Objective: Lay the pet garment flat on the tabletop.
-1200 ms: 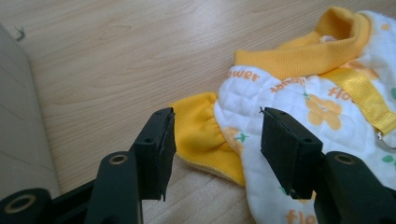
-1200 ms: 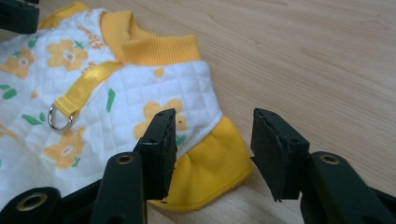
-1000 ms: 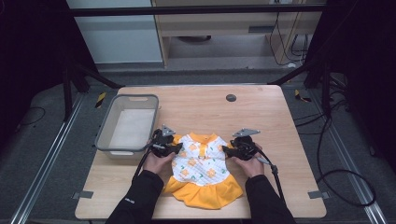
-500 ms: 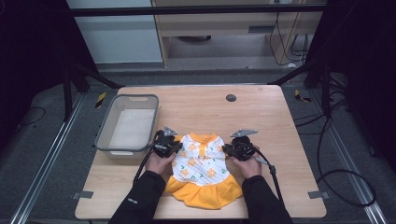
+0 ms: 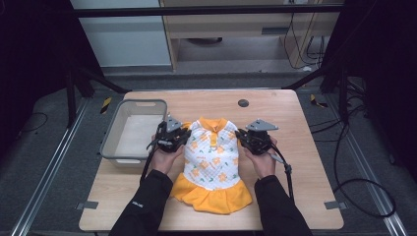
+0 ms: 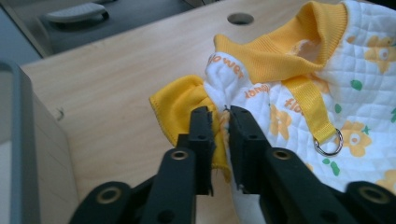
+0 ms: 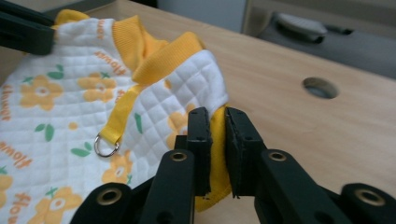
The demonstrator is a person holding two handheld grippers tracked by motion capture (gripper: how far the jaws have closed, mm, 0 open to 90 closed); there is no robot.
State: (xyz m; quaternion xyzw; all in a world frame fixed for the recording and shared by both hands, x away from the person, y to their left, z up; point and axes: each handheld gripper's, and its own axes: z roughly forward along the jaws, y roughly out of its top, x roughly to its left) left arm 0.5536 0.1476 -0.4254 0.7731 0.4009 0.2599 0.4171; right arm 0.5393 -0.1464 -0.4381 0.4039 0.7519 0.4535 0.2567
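- A small pet dress [image 5: 212, 160] lies flat near the middle of the wooden table [image 5: 295, 128], white quilted body with orange flowers, yellow collar at the far end and yellow skirt at the near end.
- The left gripper [image 5: 178, 136] sits at the dress's left shoulder, just right of the grey plastic bin [image 5: 133, 132] that stands on the table's left part.
- In the left gripper view, its jaws are pressed together on the yellow sleeve edge [image 6: 184, 105], cloth pinched between the two black pads; the collar and white body spread off to the right of the claw.
- The right gripper [image 5: 245, 135] sits at the dress's right shoulder, well apart from the left one, with the garment between them.
- In the right gripper view, its jaws are closed on the yellow sleeve fabric [image 7: 217, 154] under the white quilted shoulder; the rest of the dress stretches to the left of the claw.
- A yellow strap with a metal ring [image 7: 105, 145] runs down the back of the dress from the collar.
- A round hole [image 5: 243, 103] in the tabletop lies beyond the dress, to the far right of the collar.
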